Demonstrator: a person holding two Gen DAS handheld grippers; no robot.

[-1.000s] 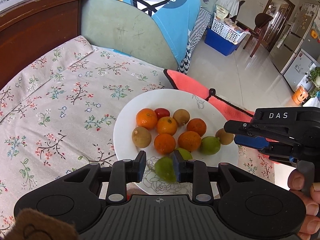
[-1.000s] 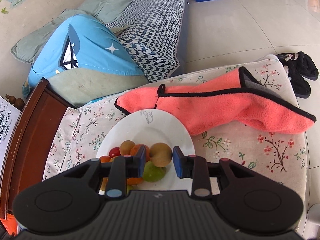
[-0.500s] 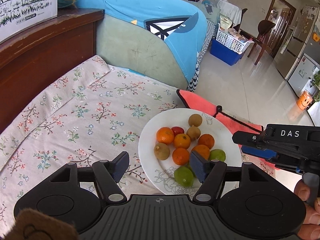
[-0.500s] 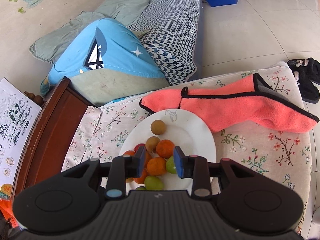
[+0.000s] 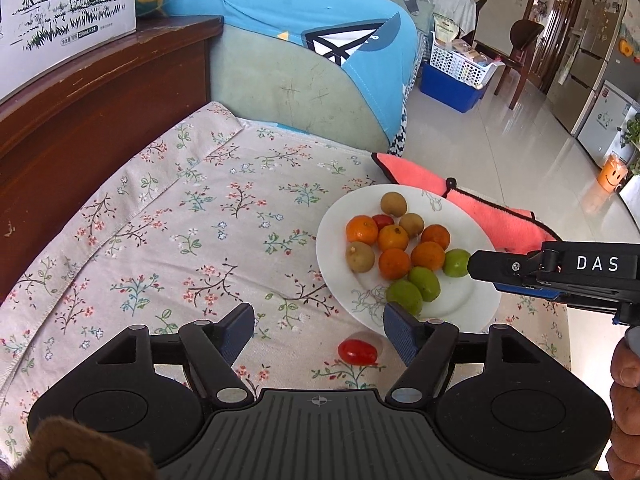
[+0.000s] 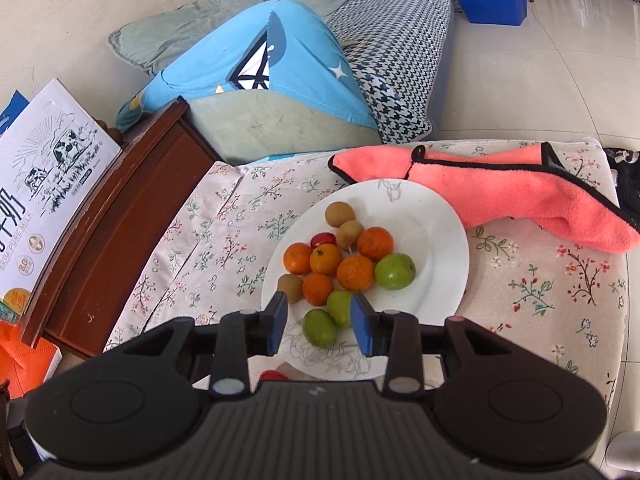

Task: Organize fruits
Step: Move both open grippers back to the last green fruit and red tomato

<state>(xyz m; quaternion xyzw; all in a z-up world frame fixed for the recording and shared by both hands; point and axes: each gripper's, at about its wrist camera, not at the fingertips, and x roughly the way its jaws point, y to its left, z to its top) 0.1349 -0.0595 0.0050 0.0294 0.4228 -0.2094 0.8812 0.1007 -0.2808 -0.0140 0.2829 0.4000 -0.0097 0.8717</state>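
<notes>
Both grippers, left gripper [image 5: 318, 334] and right gripper [image 6: 318, 326], are opening empty above the round white ceramic plate [image 5: 476, 300] gathering the fruits (one small red tomato [image 5: 357, 352] lies outside).

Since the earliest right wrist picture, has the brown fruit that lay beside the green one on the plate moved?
Yes. That brown fruit now lies toward the plate's far rim, nearer the pink cloth, apart from the green fruit.

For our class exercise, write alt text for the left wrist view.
A white plate of oranges, green and brown fruits sits on a flowered cloth. One red tomato lies off the plate, between the left gripper's opening fingers.
</notes>
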